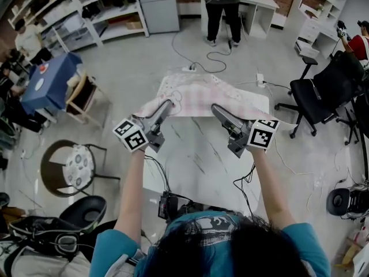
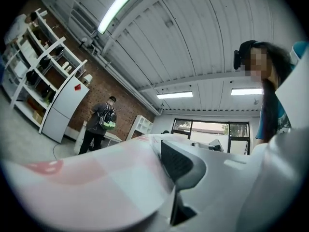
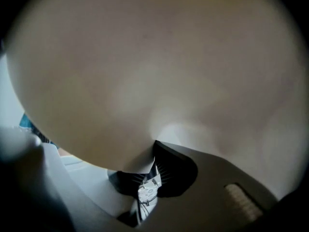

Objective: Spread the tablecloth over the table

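A pink-and-white checked tablecloth [image 1: 202, 94] lies bunched over the far end of the white marble table [image 1: 196, 154]. Both grippers reach out to its near edge. My left gripper [image 1: 168, 104] is shut on the left part of that edge. In the left gripper view the cloth [image 2: 96, 187] drapes across the jaws beside one dark pad [image 2: 179, 164]. My right gripper [image 1: 215, 109] is shut on the right part of the edge. In the right gripper view the cloth [image 3: 154, 71] fills almost the whole picture and is pinched between the dark pads [image 3: 169, 170].
A black office chair [image 1: 326, 91] stands right of the table; a wooden chair [image 1: 83, 97] and a blue table [image 1: 52, 79] stand left. A round cushioned chair [image 1: 75, 166] sits near left. Cables [image 1: 210, 56] trail on the floor beyond the table, where a person [image 1: 225, 10] stands.
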`<state>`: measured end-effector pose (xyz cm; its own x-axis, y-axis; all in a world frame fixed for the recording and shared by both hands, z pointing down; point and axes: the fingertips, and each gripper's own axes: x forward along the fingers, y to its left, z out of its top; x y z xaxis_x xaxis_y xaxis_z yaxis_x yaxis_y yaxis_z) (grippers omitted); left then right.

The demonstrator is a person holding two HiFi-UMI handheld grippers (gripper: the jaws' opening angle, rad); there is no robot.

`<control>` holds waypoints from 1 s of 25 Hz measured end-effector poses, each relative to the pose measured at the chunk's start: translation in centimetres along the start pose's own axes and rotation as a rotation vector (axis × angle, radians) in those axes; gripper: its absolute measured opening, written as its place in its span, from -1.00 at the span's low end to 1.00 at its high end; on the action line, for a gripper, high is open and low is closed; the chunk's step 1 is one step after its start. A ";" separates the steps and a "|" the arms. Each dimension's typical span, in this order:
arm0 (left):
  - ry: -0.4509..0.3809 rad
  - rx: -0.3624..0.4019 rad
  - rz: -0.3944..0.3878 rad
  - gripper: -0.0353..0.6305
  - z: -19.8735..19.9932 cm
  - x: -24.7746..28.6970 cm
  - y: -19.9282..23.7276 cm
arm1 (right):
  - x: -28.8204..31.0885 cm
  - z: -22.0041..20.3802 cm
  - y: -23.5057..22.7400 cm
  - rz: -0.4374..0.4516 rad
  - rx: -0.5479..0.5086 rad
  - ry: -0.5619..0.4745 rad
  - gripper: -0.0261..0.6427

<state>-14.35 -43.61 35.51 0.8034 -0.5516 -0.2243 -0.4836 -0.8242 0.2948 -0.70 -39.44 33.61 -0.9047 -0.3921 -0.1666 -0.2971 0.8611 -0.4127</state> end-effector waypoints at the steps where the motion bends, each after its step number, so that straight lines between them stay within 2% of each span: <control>1: 0.012 -0.022 0.004 -0.66 -1.1 -0.3 -0.5 | -0.8 -1.0 0.1 -0.007 0.024 -0.002 -0.89; 7: 0.107 -0.119 0.019 -0.66 -4.9 -0.6 -1.3 | -3.5 -4.1 -0.4 -0.081 0.171 -0.016 -0.90; 14: 0.171 -0.215 0.033 -0.65 -9.4 0.0 -3.0 | -7.1 -6.5 -0.8 -0.192 0.241 0.025 -0.90; 18: 0.233 -0.249 0.042 -0.65 -12.1 0.3 -4.2 | -9.6 -8.4 -1.1 -0.259 0.299 0.014 -0.90; 25: 0.332 -0.300 0.100 -0.65 -15.8 -2.7 -4.6 | -10.3 -13.2 0.3 -0.315 0.600 -0.100 -0.90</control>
<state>-8.84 -36.32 49.41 0.8495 -0.5150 0.1142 -0.4815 -0.6687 0.5666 4.53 -30.84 47.04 -0.7617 -0.6473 -0.0277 -0.2948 0.3842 -0.8749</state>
